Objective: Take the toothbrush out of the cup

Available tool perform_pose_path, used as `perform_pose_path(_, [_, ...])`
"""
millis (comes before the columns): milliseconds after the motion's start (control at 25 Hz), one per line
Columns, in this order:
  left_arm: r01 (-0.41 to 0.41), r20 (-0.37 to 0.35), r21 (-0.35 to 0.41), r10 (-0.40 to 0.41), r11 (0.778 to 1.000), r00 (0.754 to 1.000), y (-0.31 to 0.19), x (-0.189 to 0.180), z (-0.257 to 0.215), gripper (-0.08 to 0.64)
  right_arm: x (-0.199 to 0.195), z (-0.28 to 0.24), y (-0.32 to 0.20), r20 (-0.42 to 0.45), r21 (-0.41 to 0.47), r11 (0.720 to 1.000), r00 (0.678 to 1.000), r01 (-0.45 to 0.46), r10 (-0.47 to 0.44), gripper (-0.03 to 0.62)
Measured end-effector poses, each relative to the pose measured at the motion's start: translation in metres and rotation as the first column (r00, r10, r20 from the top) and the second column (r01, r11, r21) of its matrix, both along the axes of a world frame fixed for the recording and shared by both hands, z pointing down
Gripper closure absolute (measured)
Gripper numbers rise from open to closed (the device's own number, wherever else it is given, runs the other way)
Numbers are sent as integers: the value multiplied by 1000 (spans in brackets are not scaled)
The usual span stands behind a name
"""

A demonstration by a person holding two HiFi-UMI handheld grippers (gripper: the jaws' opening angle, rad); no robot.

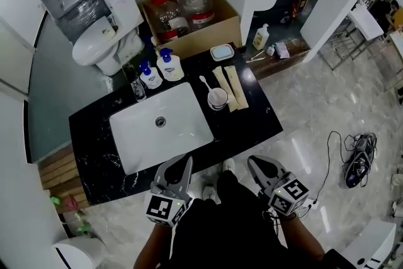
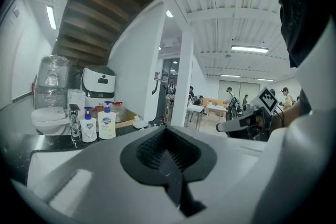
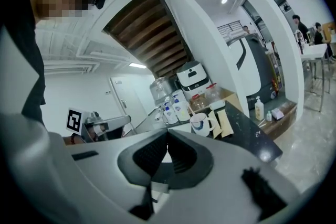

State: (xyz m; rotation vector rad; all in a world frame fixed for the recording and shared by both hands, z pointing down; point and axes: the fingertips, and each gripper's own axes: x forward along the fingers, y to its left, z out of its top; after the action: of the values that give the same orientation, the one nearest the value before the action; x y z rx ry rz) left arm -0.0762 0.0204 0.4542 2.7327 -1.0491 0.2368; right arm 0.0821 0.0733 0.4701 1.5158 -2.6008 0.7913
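A white cup (image 1: 218, 98) stands on the black counter (image 1: 252, 120), right of the sink. A white toothbrush (image 1: 204, 83) leans out of it toward the back left. In the right gripper view the cup (image 3: 200, 123) sits far ahead on the counter. Both grippers hover in front of the counter's near edge, well short of the cup. My left gripper (image 1: 186, 161) (image 2: 167, 131) is shut with nothing in it. The right gripper (image 1: 252, 161) (image 3: 168, 134) is likewise shut and empty. Each gripper shows in the other's view, off to the side.
A white sink (image 1: 160, 123) fills the counter's middle. Behind it stand two soap bottles (image 1: 170, 65) and a glass (image 1: 137, 88). Two tan packets (image 1: 232, 88) lie right of the cup, a soap dish (image 1: 221, 52) behind. A toilet (image 1: 104, 41) and a cardboard box (image 1: 189, 16) stand beyond.
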Motion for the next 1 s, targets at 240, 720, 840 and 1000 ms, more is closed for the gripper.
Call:
perform_pose_path(240, [38, 13, -13, -37, 999, 999, -31, 16, -3, 552, 14, 2, -42, 5, 3, 998, 998, 55, -55, 580])
perform_pose_path(720, [181, 66, -18, -180, 983, 982, -67, 29, -9, 552, 30, 11, -106, -11, 20, 978, 979, 205, -205, 580])
perform_pose_path(840, [206, 65, 8, -206, 979, 976, -69, 23, -7, 552, 27, 12, -122, -18, 22, 973, 974, 228, -228, 580])
perform_pose_path(1000, [228, 64, 0, -227, 974, 972, -69, 15, -3, 552, 15, 12, -141, -92, 43, 960, 958, 278, -273, 578])
